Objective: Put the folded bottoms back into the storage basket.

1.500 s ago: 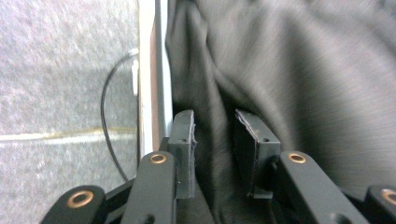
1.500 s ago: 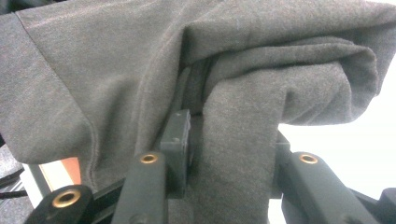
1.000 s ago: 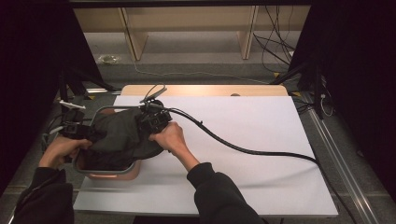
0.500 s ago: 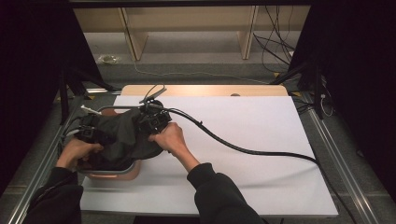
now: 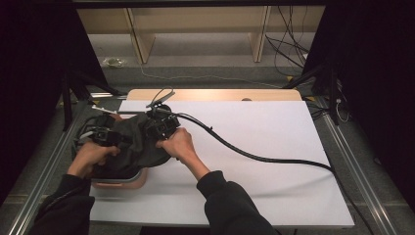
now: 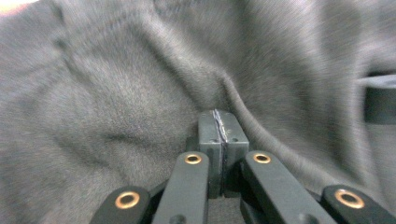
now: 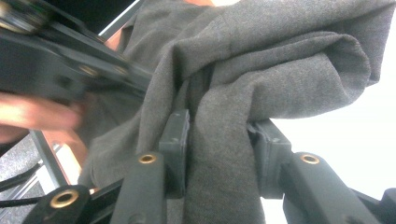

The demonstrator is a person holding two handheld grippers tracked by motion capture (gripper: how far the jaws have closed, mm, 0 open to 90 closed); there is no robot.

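A dark grey garment [image 5: 133, 147] lies heaped over a pinkish basin [image 5: 122, 182] at the table's left. My left gripper [image 5: 101, 136] is at the heap's left side. In the left gripper view its jaws [image 6: 218, 117] have just closed; the pads meet with nothing thick between them, tips against the cloth [image 6: 116, 93]. My right gripper [image 5: 159, 128] sits at the heap's far right side. Its pads [image 7: 175, 135] squeeze a thick gathered fold of the garment [image 7: 289, 60]. The left gripper [image 7: 70, 60] and its hand show blurred at the left of the right gripper view.
A white sheet [image 5: 264, 132] covers the table to the right of the basin. The right gripper's thick black cable [image 5: 254, 155] runs across it toward the right edge. Metal rails [image 5: 362, 176] border both table sides. Shelving and cables stand beyond the far edge.
The left hand and its gripper have moved to the right, in against the garment. The right hand has stayed put with its hold on the cloth.
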